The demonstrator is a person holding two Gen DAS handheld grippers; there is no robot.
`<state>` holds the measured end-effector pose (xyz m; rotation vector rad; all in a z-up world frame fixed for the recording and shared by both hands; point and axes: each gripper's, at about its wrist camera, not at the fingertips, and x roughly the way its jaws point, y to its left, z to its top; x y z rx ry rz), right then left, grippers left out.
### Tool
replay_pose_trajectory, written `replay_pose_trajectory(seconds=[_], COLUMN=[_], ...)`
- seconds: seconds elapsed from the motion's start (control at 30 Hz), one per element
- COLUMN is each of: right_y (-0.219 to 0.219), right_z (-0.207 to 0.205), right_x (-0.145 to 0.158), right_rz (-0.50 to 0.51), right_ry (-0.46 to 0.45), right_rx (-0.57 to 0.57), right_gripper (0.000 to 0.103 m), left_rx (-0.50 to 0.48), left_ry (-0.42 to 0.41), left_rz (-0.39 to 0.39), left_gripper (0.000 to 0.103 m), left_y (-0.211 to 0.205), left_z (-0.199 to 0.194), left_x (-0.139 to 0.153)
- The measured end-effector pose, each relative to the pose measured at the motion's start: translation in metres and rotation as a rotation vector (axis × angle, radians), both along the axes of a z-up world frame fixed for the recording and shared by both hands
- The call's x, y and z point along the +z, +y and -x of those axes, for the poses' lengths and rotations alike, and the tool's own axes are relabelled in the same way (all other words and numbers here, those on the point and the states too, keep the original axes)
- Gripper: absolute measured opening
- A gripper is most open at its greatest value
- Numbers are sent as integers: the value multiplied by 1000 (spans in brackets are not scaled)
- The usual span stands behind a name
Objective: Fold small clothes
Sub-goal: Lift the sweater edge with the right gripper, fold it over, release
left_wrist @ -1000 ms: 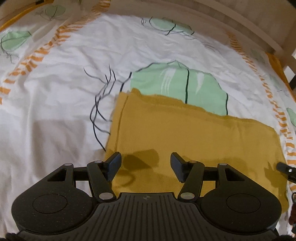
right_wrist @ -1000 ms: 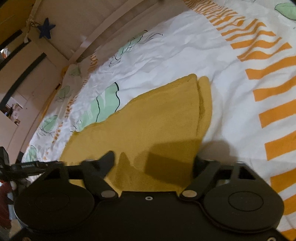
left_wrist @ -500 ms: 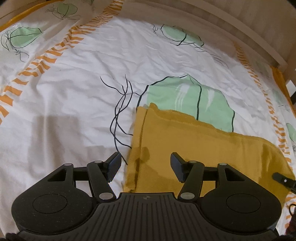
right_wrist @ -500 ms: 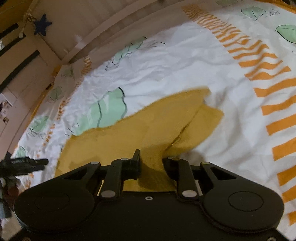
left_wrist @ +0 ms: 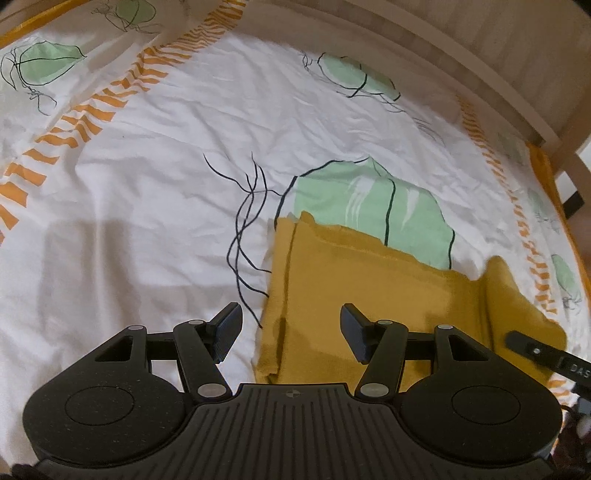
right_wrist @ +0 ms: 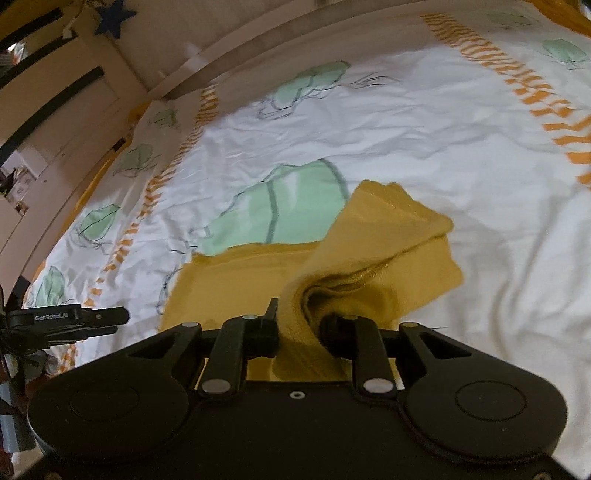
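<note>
A mustard yellow knit garment (left_wrist: 369,291) lies folded on the bed sheet (left_wrist: 147,206). My left gripper (left_wrist: 290,332) is open and empty, hovering over the garment's left edge. My right gripper (right_wrist: 297,328) is shut on the garment's right end (right_wrist: 369,266) and holds it lifted off the sheet, the cloth bunched and curling over. In the left wrist view the raised end (left_wrist: 517,295) stands up at the right, with the right gripper's finger (left_wrist: 532,347) beside it. The left gripper's finger (right_wrist: 92,317) shows at the left of the right wrist view.
The sheet is white with green leaf prints (left_wrist: 373,206) and orange striped bands (left_wrist: 96,118). A wooden bed rail (left_wrist: 443,48) runs along the far side. A wooden frame with a blue star (right_wrist: 114,18) stands at the back left of the right wrist view.
My right gripper closed on the garment's right end and lifted it up and leftwards. My left gripper pulled back to the left and stayed open.
</note>
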<state>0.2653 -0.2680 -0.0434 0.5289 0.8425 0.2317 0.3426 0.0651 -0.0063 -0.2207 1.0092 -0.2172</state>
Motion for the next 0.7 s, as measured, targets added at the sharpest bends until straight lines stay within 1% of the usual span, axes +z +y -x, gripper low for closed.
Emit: replay_pose_trajectory(seconds=[0.13,0.2,0.4,0.57,0.7], right_y=[30,46,85,111,124], right_z=[-9,-13,-23,-27,-29], right_x=[2,3,-2,-7,-11], right_rz=[-12,-2,-3,38,79], right_ry=[0,-5,-4,-2,1], right_rx=[23,32,54,66,64], right_gripper=[30,30,30,30,30], left_rx=[-3,3,38,77,78], left_ry=[-13,-16,-9,1,14], left_rz=[-24,-27,9,33,38], left_gripper=[57,57,57,57,57], left_y=[8,13,34,51,56], left_z=[1,2,0,-2,-4], left_x=[2,3,4,3,0])
